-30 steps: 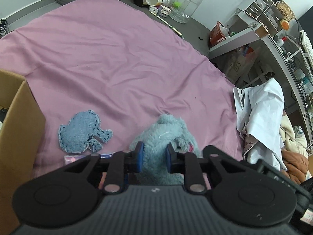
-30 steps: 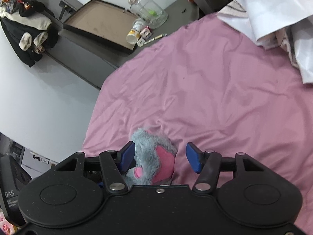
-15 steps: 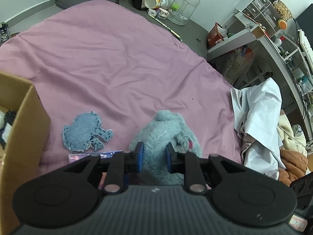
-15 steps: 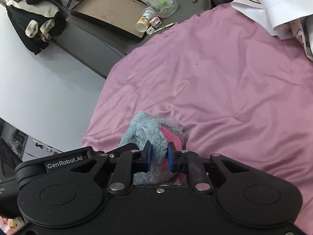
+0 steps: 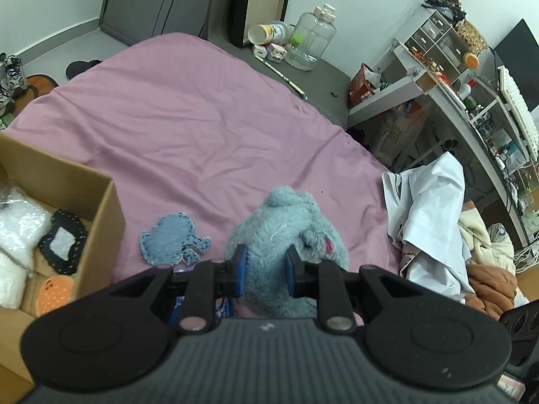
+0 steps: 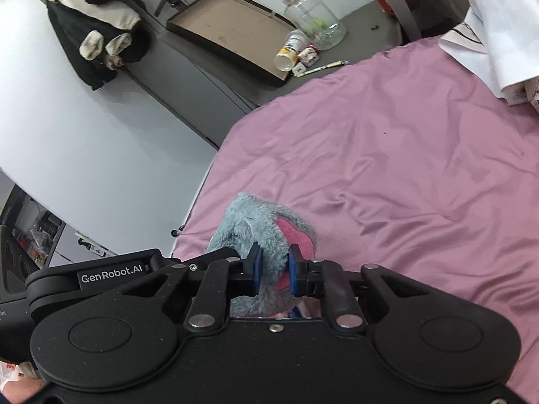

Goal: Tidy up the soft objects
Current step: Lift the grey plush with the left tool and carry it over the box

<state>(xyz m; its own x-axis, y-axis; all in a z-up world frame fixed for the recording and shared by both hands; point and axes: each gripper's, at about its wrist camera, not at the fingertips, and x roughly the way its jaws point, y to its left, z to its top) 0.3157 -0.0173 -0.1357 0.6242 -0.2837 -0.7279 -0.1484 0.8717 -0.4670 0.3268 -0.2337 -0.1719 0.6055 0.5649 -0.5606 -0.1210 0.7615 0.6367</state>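
Observation:
A grey-blue plush toy [image 5: 286,229] with pink ear lining is held above the pink bedsheet [image 5: 202,128]. My left gripper [image 5: 265,271] is shut on its body. My right gripper [image 6: 273,269] is shut on its pink-lined ear, seen in the right wrist view as the plush toy [image 6: 259,232]. A small blue denim mitten-shaped patch [image 5: 171,239] lies on the sheet left of the toy. An open cardboard box [image 5: 101,215] stands at the left, with white fluffy items, a black-edged patch and an orange item inside.
White cloth and clothes [image 5: 434,222] are piled at the bed's right edge. A desk with shelves [image 5: 454,77] stands beyond. A clear jug [image 5: 311,42] and a can sit on the floor past the bed. A dark cabinet [image 6: 202,77] flanks the bed.
My right gripper has shut on the toy's ear. Both grippers have lifted the toy, and the left view now shows into the box.

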